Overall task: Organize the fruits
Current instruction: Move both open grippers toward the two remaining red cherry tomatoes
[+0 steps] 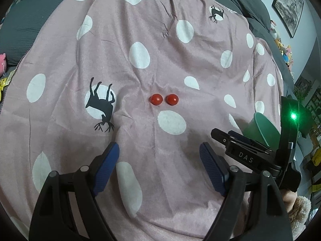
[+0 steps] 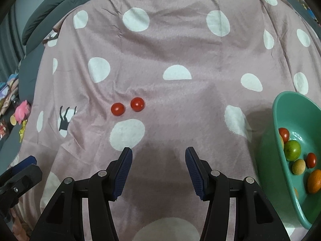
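Two small round red tomatoes (image 2: 127,106) sit side by side on the pink dotted blanket (image 2: 180,46), at 11 o'clock from my right gripper (image 2: 158,171). The teal plastic bowl (image 2: 289,108) of fruit sits at 3. Both my right gripper and left gripper (image 1: 159,167) gape empty. Next I judge: reach forward-left, straddle one tomato, close gently.

The bedspread (image 2: 180,46) is dusty pink, printed with large white dots and black deer silhouettes; two cherry tomatoes (image 2: 118,109) on it are glossy red. The bowl (image 2: 280,108) is teal green and contains red, green, tan and orange fruits. Both grippers have black frames with dark blue ribbed pads (image 1: 107,160), and grey cushions (image 1: 24,20) border the cloth.
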Motion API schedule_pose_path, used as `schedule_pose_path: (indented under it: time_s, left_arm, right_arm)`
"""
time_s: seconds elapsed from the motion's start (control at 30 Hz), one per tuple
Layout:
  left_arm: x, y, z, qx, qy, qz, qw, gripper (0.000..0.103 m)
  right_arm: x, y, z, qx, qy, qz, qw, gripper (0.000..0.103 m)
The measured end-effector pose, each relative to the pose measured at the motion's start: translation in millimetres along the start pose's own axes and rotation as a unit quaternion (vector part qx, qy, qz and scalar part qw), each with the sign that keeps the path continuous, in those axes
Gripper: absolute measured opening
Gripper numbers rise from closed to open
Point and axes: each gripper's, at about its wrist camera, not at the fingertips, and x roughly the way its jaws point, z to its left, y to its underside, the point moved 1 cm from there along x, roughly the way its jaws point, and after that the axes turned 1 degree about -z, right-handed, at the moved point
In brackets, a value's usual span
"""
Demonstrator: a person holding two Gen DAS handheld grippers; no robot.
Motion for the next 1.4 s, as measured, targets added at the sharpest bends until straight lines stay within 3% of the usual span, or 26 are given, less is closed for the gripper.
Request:
schedule_pose_path:
  time_s: [1.4]
  left_arm:
    - [1.5,-2.0,7.8,-0.014,-0.017,-0.002,0.9998,0.081]
  right_arm:
    - [-14.4,-8.0,-7.2,0.011,0.003,-0.016,1.000,0.055]
